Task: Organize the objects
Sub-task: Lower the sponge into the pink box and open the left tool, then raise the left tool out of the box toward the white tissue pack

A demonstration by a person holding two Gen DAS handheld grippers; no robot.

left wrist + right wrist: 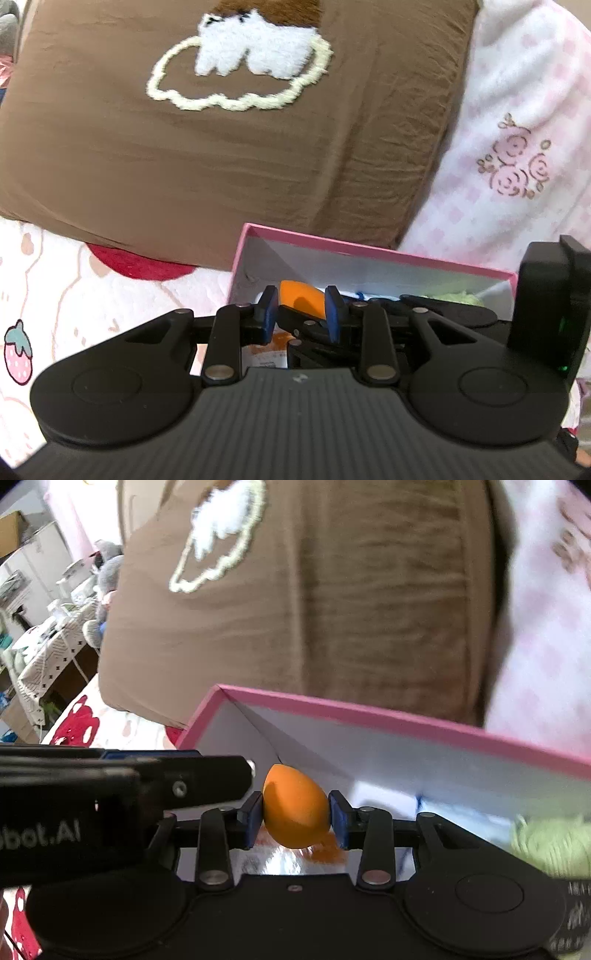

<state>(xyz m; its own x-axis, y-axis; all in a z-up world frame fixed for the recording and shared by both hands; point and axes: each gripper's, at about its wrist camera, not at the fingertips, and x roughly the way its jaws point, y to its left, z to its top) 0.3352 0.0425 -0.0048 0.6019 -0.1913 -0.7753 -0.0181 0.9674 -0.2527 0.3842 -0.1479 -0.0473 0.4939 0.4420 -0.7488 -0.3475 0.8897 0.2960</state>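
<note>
An orange egg-shaped sponge sits between the blue pads of my right gripper, which is shut on it inside the near-left corner of a pink-rimmed white box. The left wrist view shows the same sponge in the box, just beyond my left gripper. That gripper's pads stand a little apart with nothing between them. One of its black fingers reaches in from the left, beside the right gripper. A packet with orange print lies under the sponge.
A pale green fuzzy item lies in the box at the right. A big brown pillow with a cloud design rises behind the box, and a white-pink blanket is right of it. The box rests on a strawberry-print sheet.
</note>
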